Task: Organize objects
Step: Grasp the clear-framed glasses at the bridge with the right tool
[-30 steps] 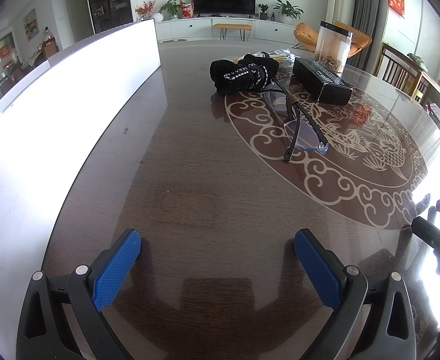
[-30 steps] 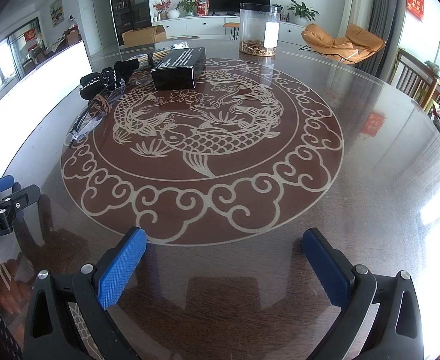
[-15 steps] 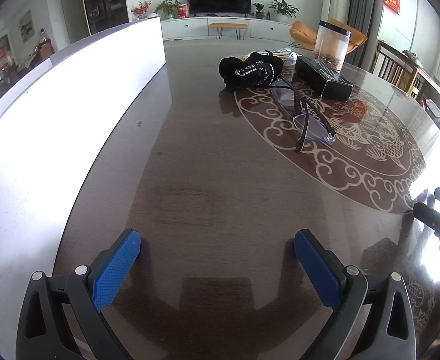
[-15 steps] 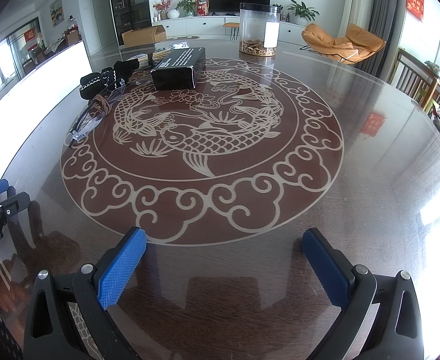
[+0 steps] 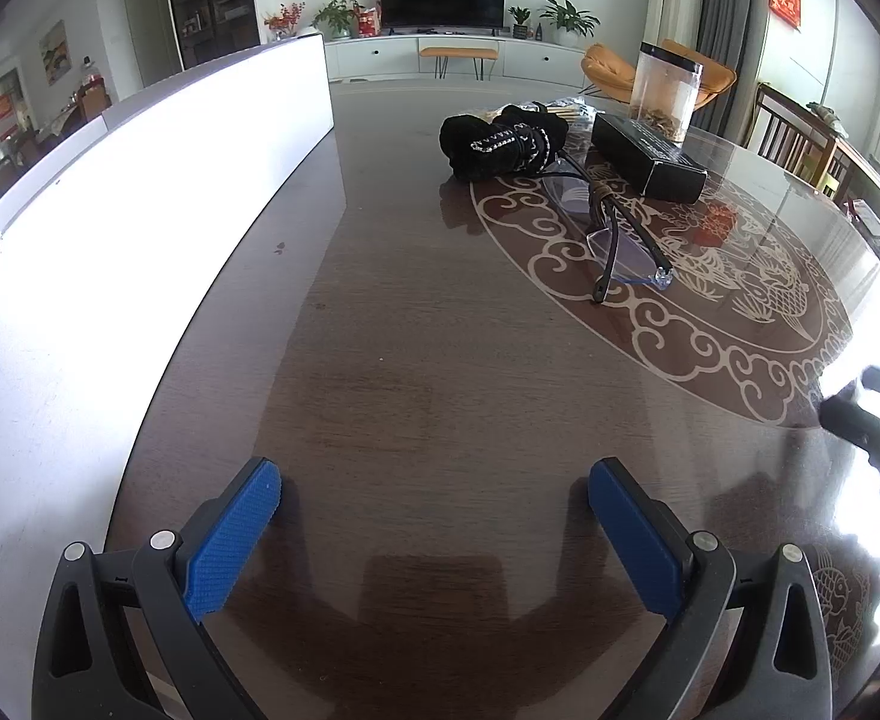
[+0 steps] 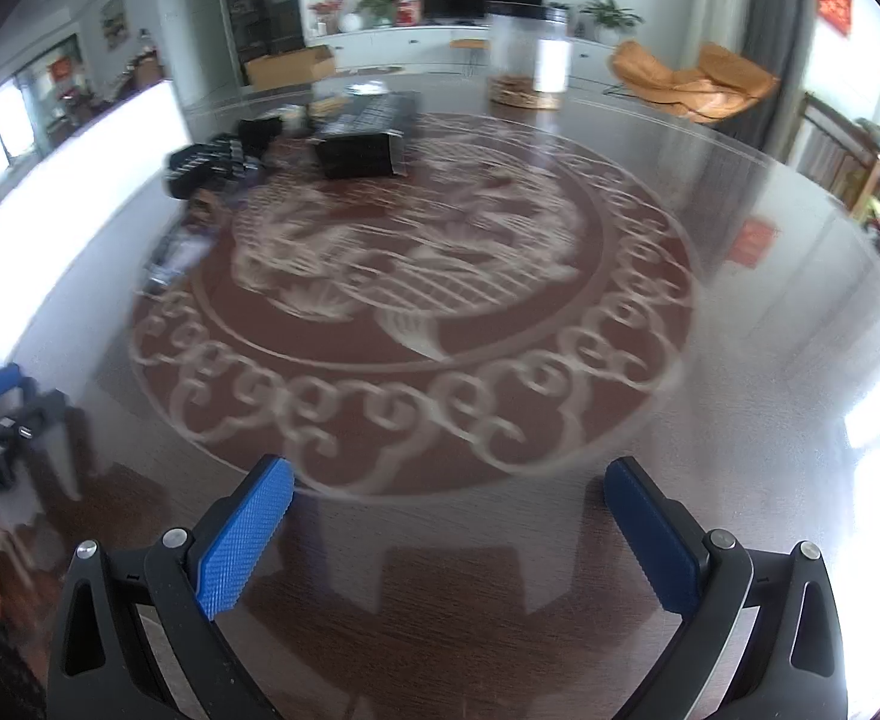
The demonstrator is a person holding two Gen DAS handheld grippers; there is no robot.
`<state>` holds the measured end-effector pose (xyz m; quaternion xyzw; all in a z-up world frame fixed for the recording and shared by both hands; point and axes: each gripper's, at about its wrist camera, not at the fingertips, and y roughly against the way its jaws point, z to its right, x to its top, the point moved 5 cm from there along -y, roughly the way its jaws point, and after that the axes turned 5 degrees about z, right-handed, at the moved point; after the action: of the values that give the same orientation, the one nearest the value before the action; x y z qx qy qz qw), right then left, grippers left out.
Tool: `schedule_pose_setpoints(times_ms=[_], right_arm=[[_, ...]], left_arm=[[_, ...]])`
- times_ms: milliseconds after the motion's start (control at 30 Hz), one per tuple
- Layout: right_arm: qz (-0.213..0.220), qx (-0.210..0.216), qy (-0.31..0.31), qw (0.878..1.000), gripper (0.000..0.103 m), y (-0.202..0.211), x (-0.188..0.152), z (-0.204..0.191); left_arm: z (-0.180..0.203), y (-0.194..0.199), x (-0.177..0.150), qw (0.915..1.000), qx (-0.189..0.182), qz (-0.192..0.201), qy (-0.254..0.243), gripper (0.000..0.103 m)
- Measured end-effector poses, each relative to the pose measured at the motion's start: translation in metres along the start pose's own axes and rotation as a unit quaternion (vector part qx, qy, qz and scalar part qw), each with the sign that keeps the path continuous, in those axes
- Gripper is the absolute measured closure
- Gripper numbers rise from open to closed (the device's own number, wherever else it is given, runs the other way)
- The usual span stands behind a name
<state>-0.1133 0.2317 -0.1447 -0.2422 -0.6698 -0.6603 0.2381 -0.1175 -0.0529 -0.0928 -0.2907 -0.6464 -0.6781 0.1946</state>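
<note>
Both jaws apart, left hand-held gripper (image 5: 434,483), right hand-held gripper (image 6: 449,483); one glasses (image 5: 611,228).

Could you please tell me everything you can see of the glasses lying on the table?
The glasses have clear, seemingly rimless lenses and thin dark temple arms, folded and crossed. A brownish cord appears knotted round the arms. They lie on the table at the edge of its pale scroll pattern, their far end at or under the black fabric bundle, beside the black box. No claw touches them.
</note>
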Motion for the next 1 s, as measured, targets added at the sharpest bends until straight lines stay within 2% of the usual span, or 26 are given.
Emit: schedule_pose_setpoints(times_ms=[100,200,267,367,567,700,833,1000], right_arm=[[0.007,0.037,0.03,0.999,0.0,-0.005,0.026,-0.032],[0.004,0.096,0.032,0.995,0.0,-0.023,0.07,-0.071],[-0.009,0.106,0.036,0.994,0.0,-0.041,0.09,-0.089],[-0.031,0.095,0.049,0.994,0.0,-0.077,0.118,-0.115],[-0.06,0.063,0.064,0.994,0.0,-0.112,0.128,-0.131],[-0.053,0.049,0.084,0.994,0.0,-0.111,0.124,-0.135],[-0.04,0.053,0.085,0.994,0.0,-0.108,0.12,-0.136],[-0.051,0.05,0.084,0.994,0.0,-0.107,0.121,-0.137]], left_arm=[[0.0,0.0,0.0,1.0,0.0,0.0,0.0,0.0],[0.0,0.0,0.0,1.0,0.0,0.0,0.0,0.0],[0.0,0.0,0.0,1.0,0.0,0.0,0.0,0.0],[0.0,0.001,0.0,1.0,0.0,0.0,0.0,0.0],[0.0,0.001,0.0,1.0,0.0,0.0,0.0,0.0],[0.0,0.001,0.0,1.0,0.0,0.0,0.0,0.0],[0.0,0.001,0.0,1.0,0.0,0.0,0.0,0.0],[0.0,0.001,-0.001,1.0,-0.001,0.0,0.0,0.0]])
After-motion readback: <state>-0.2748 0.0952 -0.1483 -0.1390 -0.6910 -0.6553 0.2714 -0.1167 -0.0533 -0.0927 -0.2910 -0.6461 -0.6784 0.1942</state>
